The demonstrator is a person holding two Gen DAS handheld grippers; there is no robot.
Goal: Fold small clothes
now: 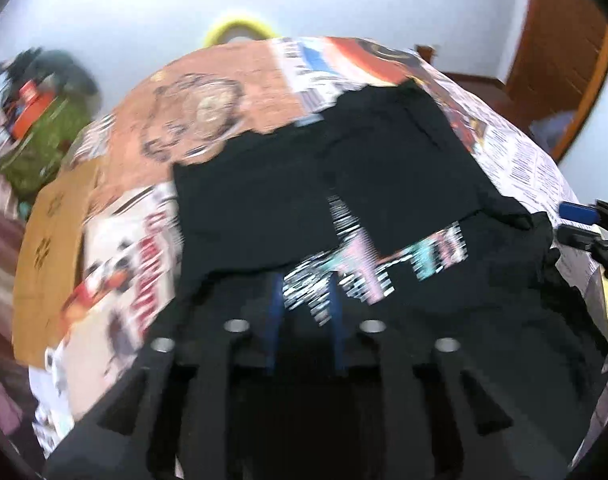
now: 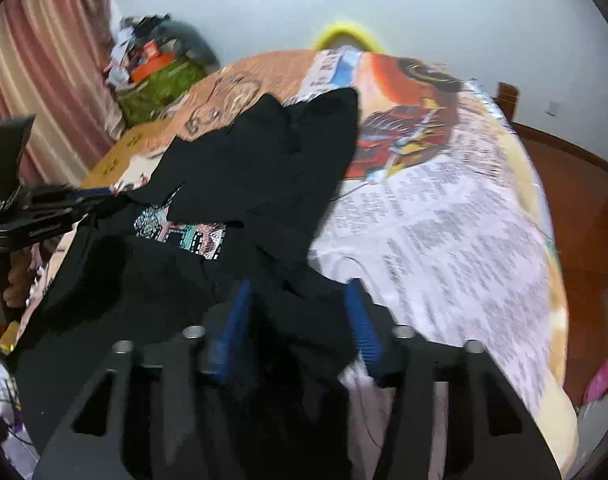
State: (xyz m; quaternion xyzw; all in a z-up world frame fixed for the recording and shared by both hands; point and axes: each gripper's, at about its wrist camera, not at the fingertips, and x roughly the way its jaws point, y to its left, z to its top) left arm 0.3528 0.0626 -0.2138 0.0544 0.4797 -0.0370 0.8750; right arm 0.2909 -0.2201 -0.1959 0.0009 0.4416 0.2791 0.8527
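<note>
A small black T-shirt (image 1: 383, 168) with a colourful print (image 1: 383, 268) lies partly folded on a newspaper-covered table (image 1: 136, 280). My left gripper (image 1: 305, 300) hovers over its near edge, blue fingers (image 1: 274, 312) apart with the print showing between them. In the right wrist view the shirt (image 2: 272, 168) is bunched, its print (image 2: 184, 236) at the left. My right gripper (image 2: 300, 320) has its blue fingers (image 2: 236, 320) apart with a fold of black cloth between them. The left gripper (image 2: 100, 196) reaches in from the left edge; the right gripper (image 1: 575, 220) shows at the right edge.
Newspapers (image 2: 443, 220) cover the table. A cardboard sheet (image 1: 52, 248) lies at its left side. A green bag with clutter (image 2: 156, 84) stands by the pink curtain (image 2: 44, 92). A yellow object (image 1: 240, 28) sits behind the table against the wall. A wooden door (image 1: 559, 60) is at right.
</note>
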